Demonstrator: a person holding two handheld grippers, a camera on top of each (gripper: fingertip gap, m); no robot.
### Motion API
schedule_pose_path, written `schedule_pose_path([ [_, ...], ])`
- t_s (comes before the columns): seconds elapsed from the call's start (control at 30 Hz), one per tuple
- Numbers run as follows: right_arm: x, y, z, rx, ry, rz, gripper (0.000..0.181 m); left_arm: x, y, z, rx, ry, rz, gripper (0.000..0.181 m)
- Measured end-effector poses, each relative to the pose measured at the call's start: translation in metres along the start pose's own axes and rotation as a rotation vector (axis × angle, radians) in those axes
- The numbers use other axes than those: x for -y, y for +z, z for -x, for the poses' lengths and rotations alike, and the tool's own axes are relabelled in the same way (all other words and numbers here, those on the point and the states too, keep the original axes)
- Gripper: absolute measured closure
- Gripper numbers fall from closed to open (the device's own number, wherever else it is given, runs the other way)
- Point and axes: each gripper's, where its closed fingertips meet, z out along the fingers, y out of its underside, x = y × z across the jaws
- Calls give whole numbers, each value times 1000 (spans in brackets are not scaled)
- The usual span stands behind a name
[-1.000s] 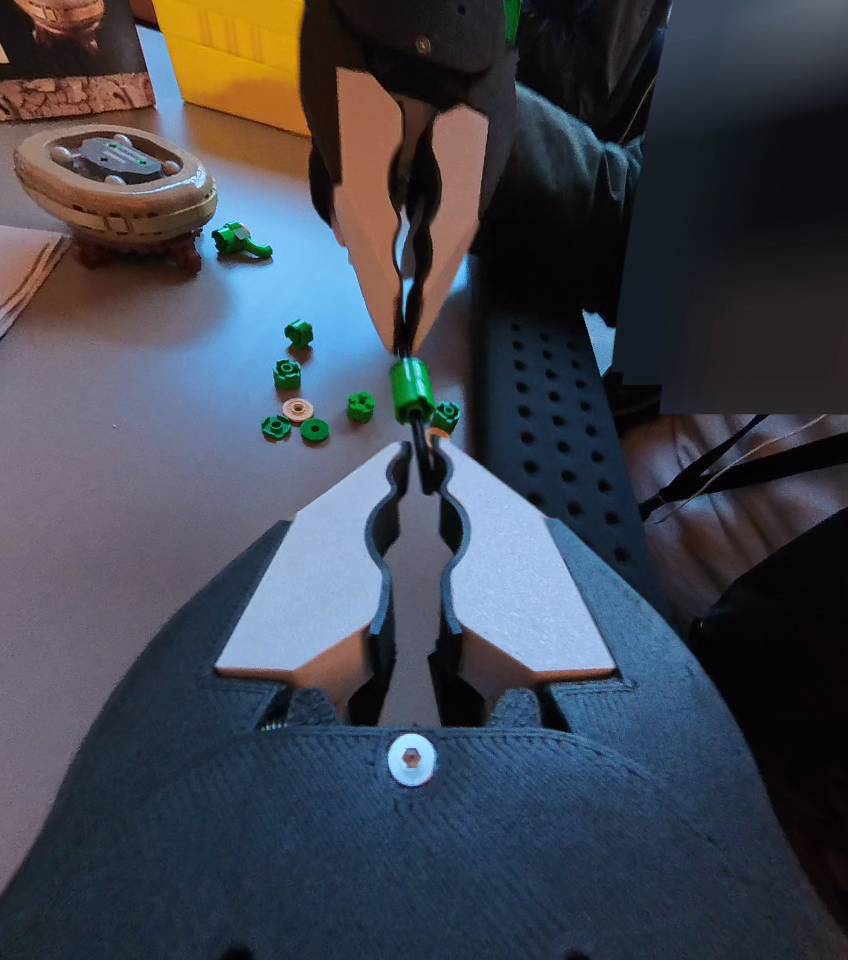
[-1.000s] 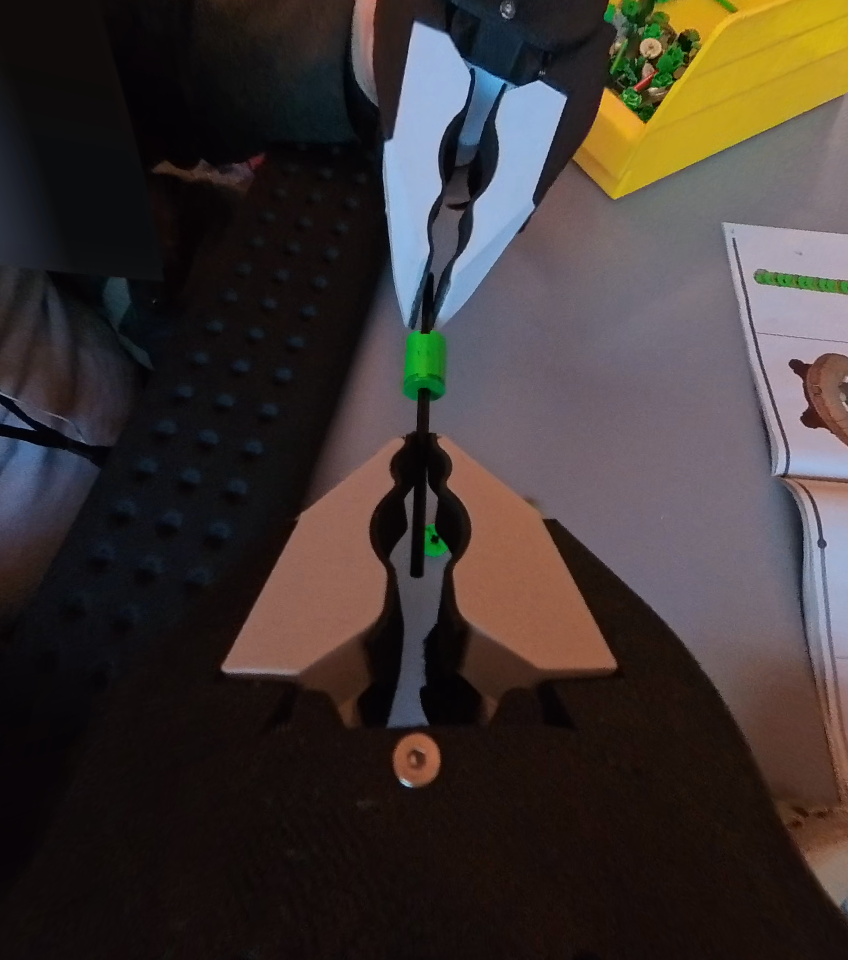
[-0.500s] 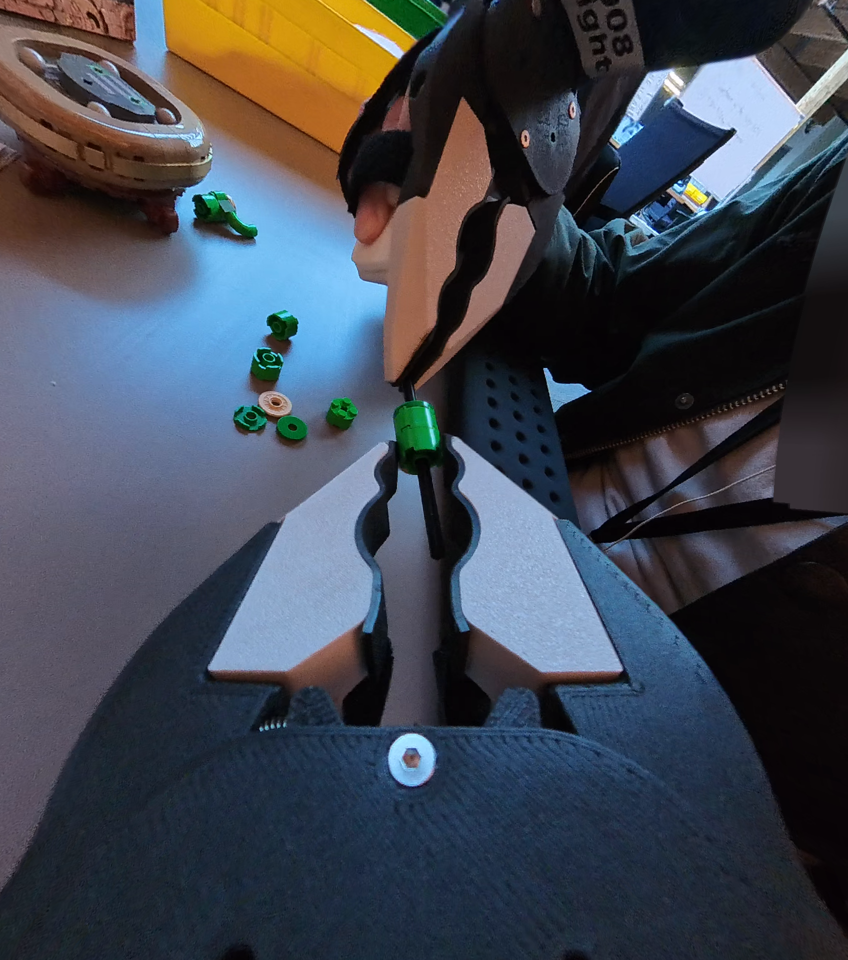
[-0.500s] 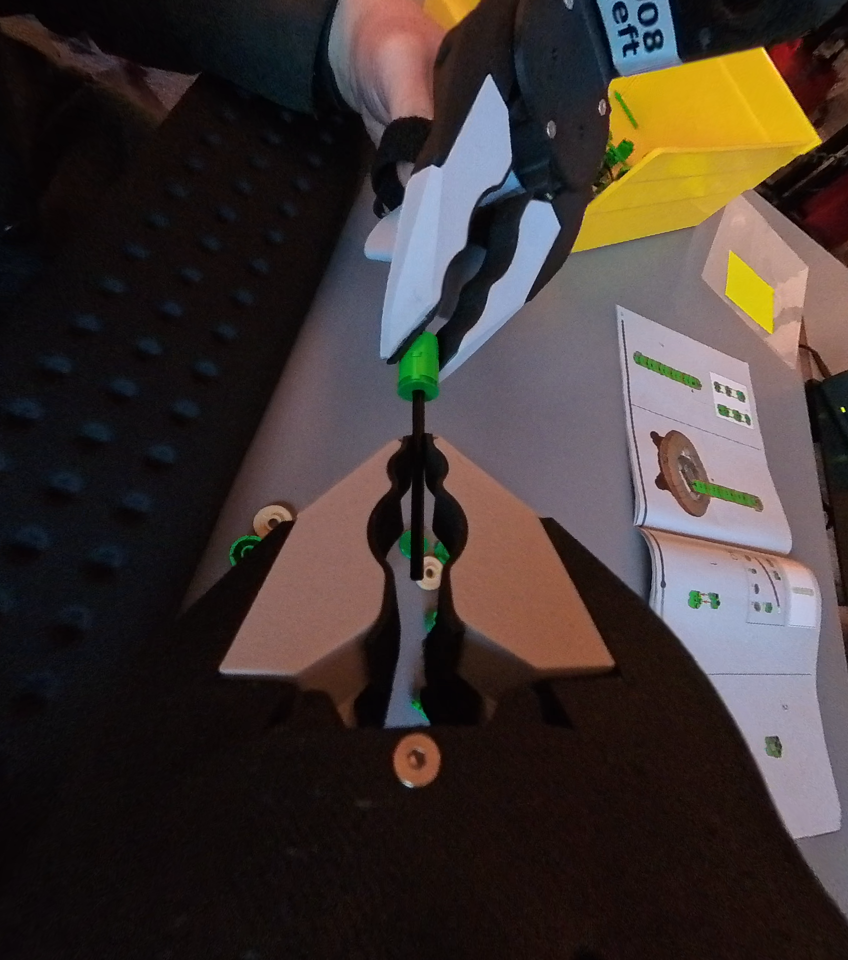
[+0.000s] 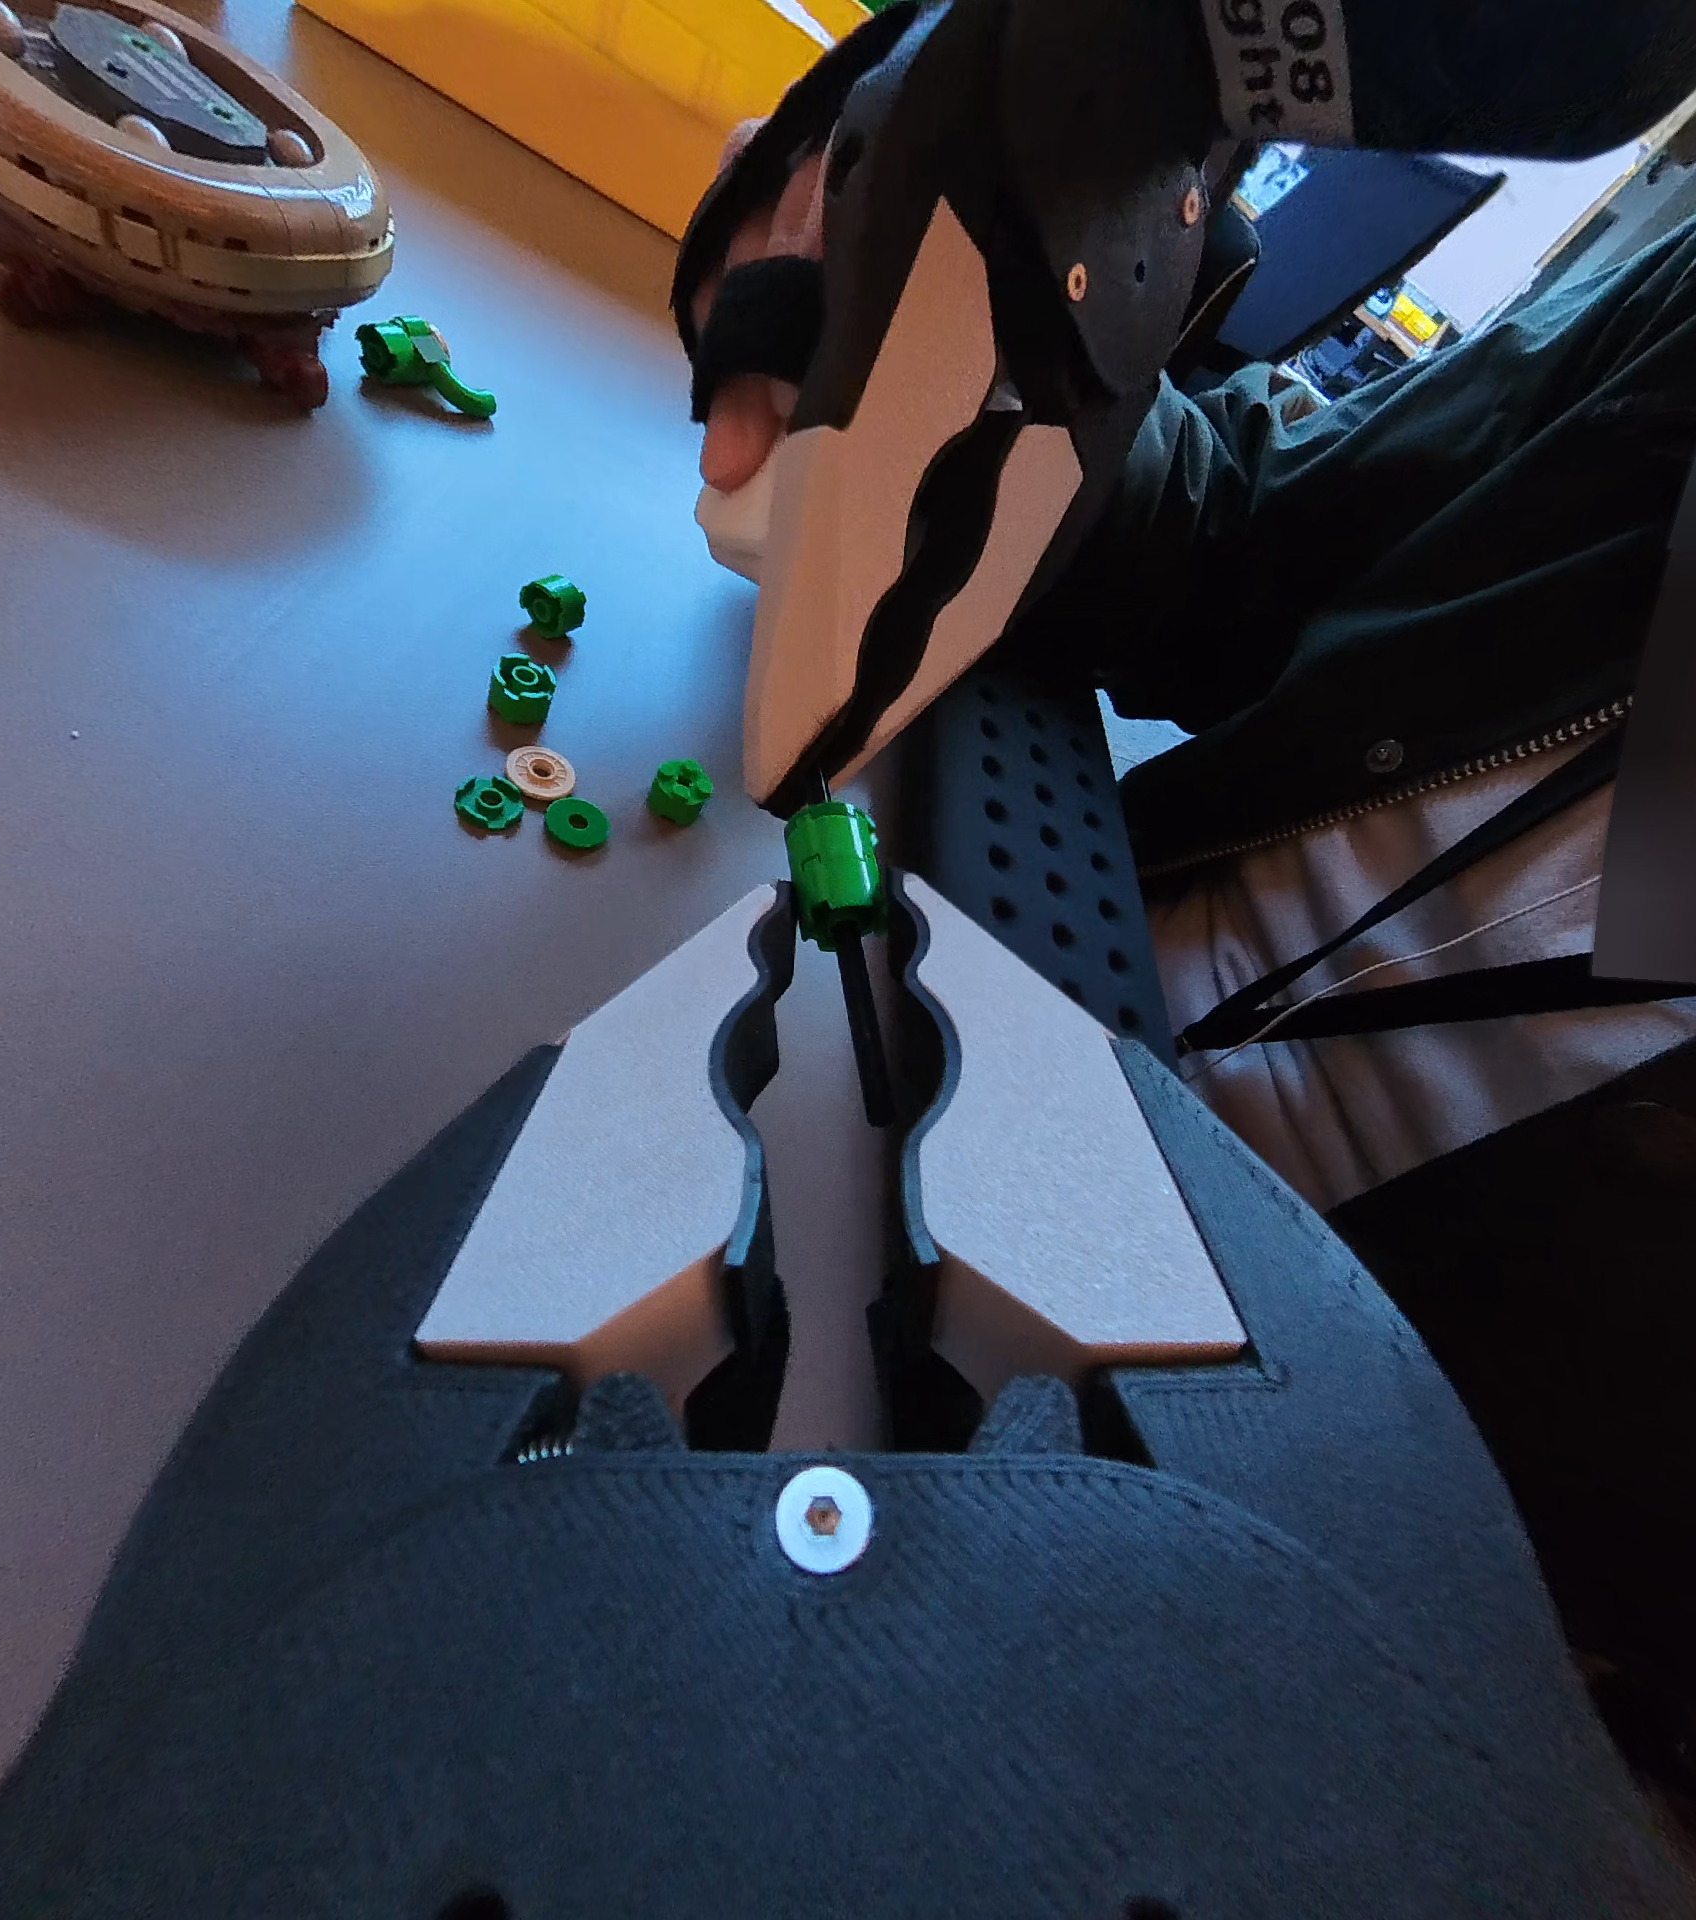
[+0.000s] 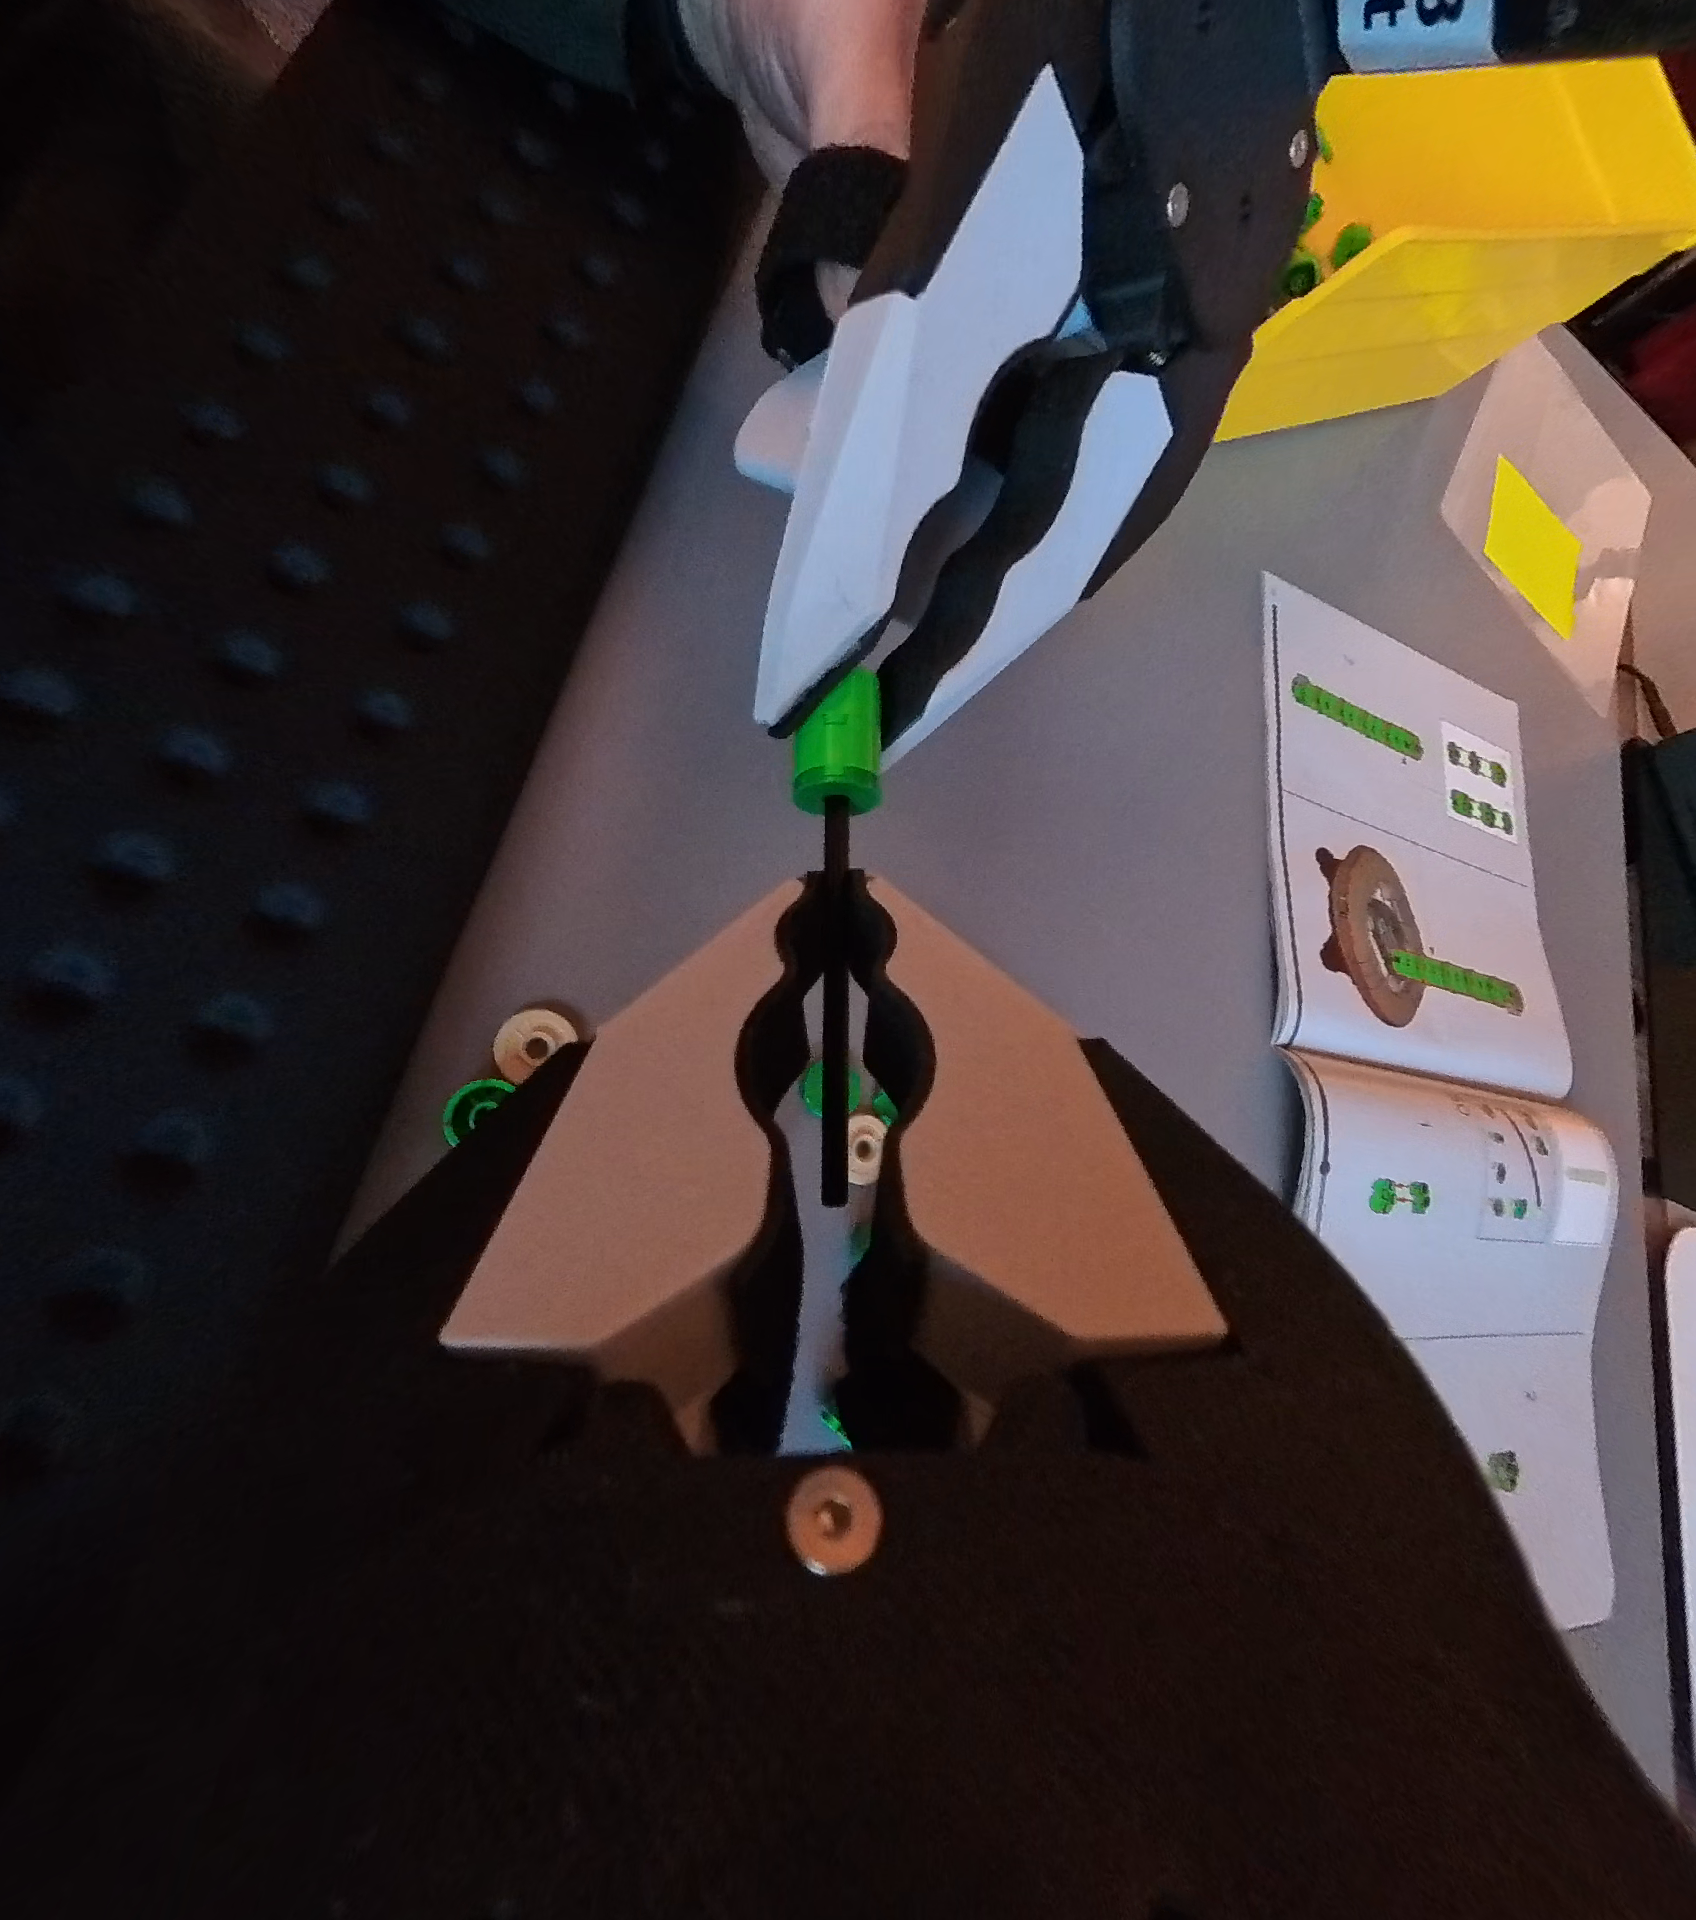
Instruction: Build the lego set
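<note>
A thin black axle (image 6: 833, 1039) carries a green round brick (image 5: 831, 868) over the table's edge. My left gripper (image 5: 836, 891) is closed around the green brick, and the axle's end lies free between its fingers. In the right wrist view the left gripper (image 6: 844, 727) comes down from above onto the brick (image 6: 836, 753). My right gripper (image 6: 836, 881) is shut on the axle just below the brick. It enters the left wrist view from the top (image 5: 802, 795), held by a hand.
Several loose green round pieces (image 5: 522, 686) and a tan one (image 5: 540, 771) lie on the grey table. A tan bowl-shaped build (image 5: 127, 197), a yellow bin (image 6: 1446, 260) and an open instruction booklet (image 6: 1395, 883) stand farther off. A black perforated surface (image 6: 200, 623) borders the table. Left tips and right tips are each some 20 cm from the tan bowl-shaped build (image 5: 127, 197).
My left gripper let go of the axle, opened wider and closed around the green brick. Both grippers tilted and dropped nearer the table. The right gripper kept its hold on the axle.
</note>
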Motion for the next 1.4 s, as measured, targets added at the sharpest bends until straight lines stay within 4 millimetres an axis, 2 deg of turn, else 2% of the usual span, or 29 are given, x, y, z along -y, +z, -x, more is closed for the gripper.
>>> schedule_pose_path([
  [0.2,-2,1,6,20,-26,16,179,-8,3,1,24,44,57,166],
  [0.4,-5,-6,11,52,-6,23,178,-8,8,-2,17,60,51,166],
  [1.2,1,-25,10,43,19,-19,177,3,5,-10,14,110,4,167],
  [1.23,-1,-26,9,39,21,-11,177,-1,3,-6,39,113,27,177],
  [1.27,-7,-30,5,20,24,6,177,3,0,-6,42,125,-8,178],
  [1.33,-1,-35,7,50,53,-44,178,3,2,-12,3,121,-2,178],
  [1.4,-5,-31,5,38,31,-17,178,0,3,-9,-6,89,6,177],
])
